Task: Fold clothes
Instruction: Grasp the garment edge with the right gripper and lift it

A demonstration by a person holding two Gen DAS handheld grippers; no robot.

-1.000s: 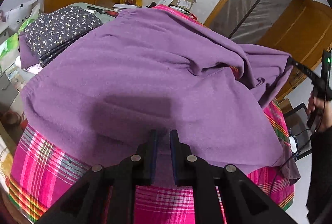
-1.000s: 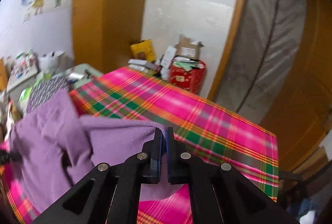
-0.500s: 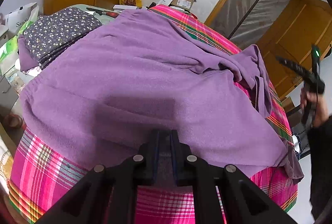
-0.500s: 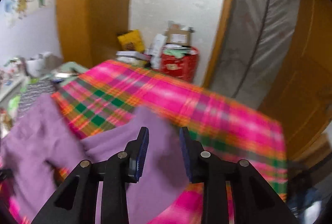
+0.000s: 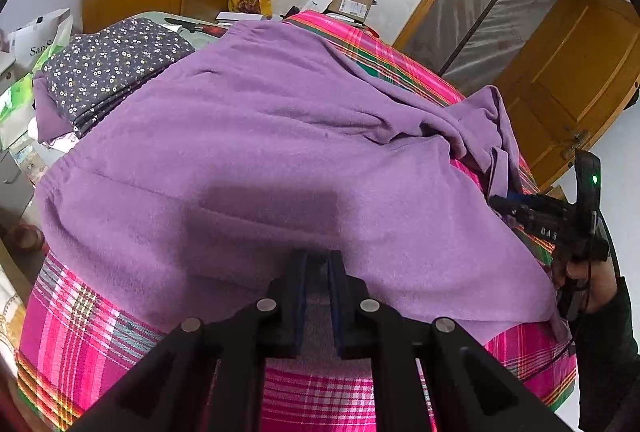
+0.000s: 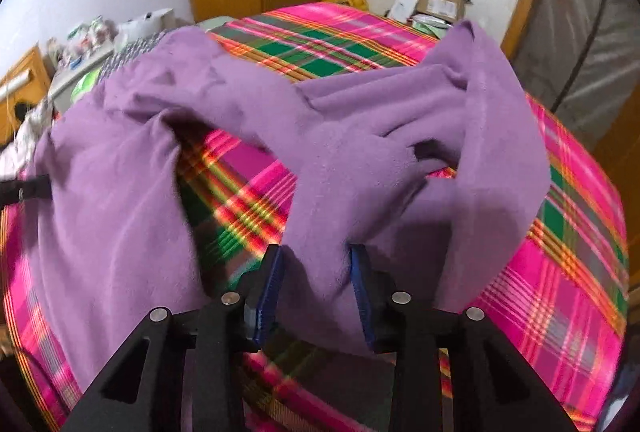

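Left gripper point(image 5: 317, 264) is pinched down on the near hem of our purple fleece garment point(image 5: 256, 152) — narrow gap, cloth caught in it. That fleece sprawls over most of the pink plaid bedspread point(image 5: 80, 332), bunched up on the far right. Our right gripper point(image 6: 316, 264) sits spread wide around a rumpled fold — not gripping it. A folded floral garment point(image 5: 112, 68) rests beyond the fleece's left edge.
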